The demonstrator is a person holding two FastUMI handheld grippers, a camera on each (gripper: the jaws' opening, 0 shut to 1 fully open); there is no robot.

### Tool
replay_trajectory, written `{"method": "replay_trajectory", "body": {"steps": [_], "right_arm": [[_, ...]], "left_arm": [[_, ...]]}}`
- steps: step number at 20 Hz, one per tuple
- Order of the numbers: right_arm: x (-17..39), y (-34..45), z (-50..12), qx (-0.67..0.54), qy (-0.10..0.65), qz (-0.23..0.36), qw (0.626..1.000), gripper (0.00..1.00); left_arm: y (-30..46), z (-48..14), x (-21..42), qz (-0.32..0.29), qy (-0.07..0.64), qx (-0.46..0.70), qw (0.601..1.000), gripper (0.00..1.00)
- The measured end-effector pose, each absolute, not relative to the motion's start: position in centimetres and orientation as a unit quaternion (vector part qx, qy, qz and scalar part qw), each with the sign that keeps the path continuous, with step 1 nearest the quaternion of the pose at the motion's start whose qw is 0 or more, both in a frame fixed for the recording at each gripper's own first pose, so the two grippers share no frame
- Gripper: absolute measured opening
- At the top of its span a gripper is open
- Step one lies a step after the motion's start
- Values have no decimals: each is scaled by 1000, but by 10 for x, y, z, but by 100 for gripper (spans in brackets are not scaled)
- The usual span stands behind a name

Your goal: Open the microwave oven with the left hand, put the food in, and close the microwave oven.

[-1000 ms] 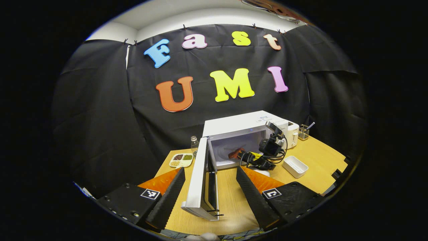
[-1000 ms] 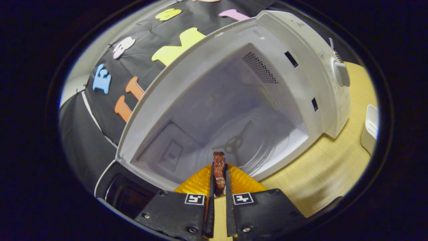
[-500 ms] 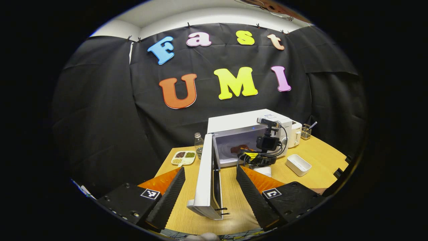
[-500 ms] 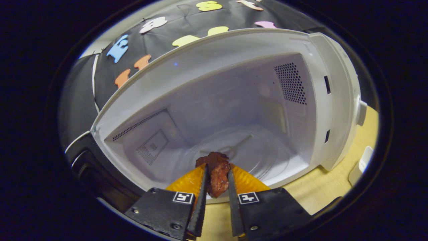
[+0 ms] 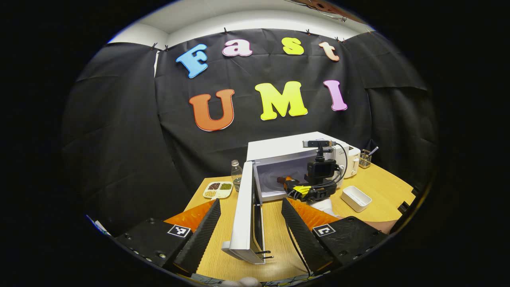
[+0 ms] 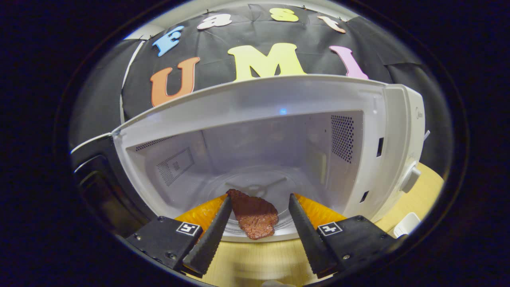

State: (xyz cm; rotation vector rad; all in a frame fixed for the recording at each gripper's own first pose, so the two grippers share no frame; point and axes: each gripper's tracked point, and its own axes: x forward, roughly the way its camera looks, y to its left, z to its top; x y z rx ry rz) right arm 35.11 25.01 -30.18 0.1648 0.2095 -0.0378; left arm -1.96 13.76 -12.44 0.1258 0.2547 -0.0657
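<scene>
The white microwave stands on the wooden table with its door swung wide open, edge-on between my left gripper's fingers. My left gripper is open and holds nothing. In the right gripper view the brown piece of food lies flat on the front of the glass turntable inside the microwave cavity. My right gripper is open at the cavity mouth, one finger on each side of the food and apart from it. The left gripper view shows that right gripper in front of the oven opening.
A clear bottle and a divided dish of beans sit left of the door. A white rectangular box, a white toaster and a small utensil holder stand to the right of the microwave on the table.
My right gripper has levelled out, opened and let go of the food, which now lies flat on the turntable. The left gripper has barely moved.
</scene>
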Motion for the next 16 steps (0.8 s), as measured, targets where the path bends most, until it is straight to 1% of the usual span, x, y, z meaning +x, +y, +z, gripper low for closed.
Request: {"method": "replay_trajectory", "body": {"steps": [6, 8, 9, 10, 12, 13, 14, 15, 16], "right_arm": [[296, 229, -228, 40, 70, 12, 997, 93], [272, 222, -207, 21, 70, 27, 997, 94], [257, 216, -197, 6, 70, 29, 997, 93], [244, 208, -187, -4, 71, 31, 997, 100], [212, 193, -176, -4, 80, 34, 996, 100], [196, 184, -170, -3, 86, 33, 996, 95], [182, 172, -163, -5, 91, 27, 995, 100], [167, 162, -159, -8, 96, 25, 995, 100], [155, 153, -157, -11, 103, 23, 994, 94]], "left_arm": [[155, -117, -20, -15, 110, 56, 992, 95], [165, -115, -23, -6, 104, 55, 993, 95], [173, -114, -25, 1, 101, 56, 993, 95], [180, -113, -26, 9, 98, 57, 994, 95], [197, -118, -31, 24, 98, 59, 993, 95], [206, -122, -33, 32, 100, 60, 993, 88], [215, -128, -36, 39, 104, 60, 992, 95], [222, -133, -38, 45, 109, 60, 991, 95], [227, -140, -38, 51, 114, 59, 990, 95]]}}
